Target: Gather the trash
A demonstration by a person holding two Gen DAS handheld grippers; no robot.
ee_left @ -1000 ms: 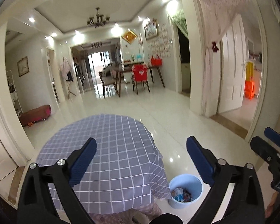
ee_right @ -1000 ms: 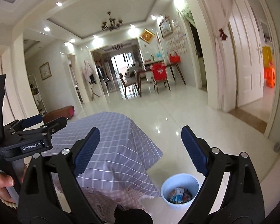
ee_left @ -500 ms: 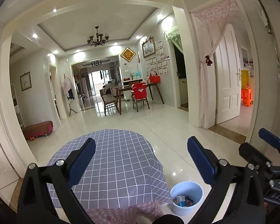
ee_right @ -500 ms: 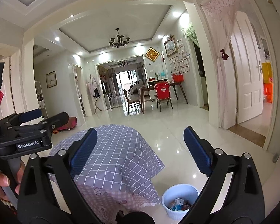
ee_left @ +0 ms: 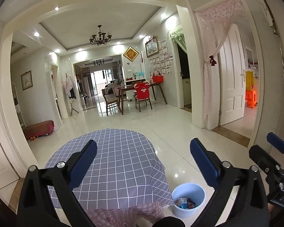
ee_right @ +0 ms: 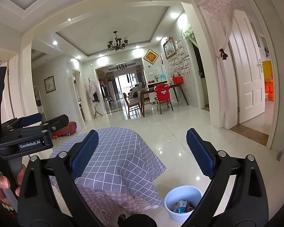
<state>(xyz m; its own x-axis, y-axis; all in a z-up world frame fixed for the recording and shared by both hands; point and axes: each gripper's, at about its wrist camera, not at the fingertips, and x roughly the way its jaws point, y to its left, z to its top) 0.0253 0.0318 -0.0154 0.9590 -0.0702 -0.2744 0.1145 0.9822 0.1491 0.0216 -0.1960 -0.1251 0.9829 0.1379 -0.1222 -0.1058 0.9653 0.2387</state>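
A small white bin (ee_left: 188, 199) stands on the floor beside the table, with several crumpled wrappers (ee_left: 185, 202) inside; it also shows in the right wrist view (ee_right: 181, 202). My left gripper (ee_left: 143, 156) is open and empty, held above the near edge of the round table (ee_left: 113, 160) with its purple checked cloth. My right gripper (ee_right: 142, 149) is open and empty, to the right of the left one and above the table's right edge (ee_right: 123, 155). No loose trash shows on the cloth.
Glossy white tile floor (ee_left: 161, 124) stretches ahead to a dining table with chairs (ee_left: 140, 94). A low red bench (ee_left: 38, 128) sits at the left wall. An open white door (ee_left: 232, 79) and curtain are on the right.
Both grippers have tilted upward and drawn back, so the table and bin sit lower in view and more ceiling shows. Both stay open and empty.
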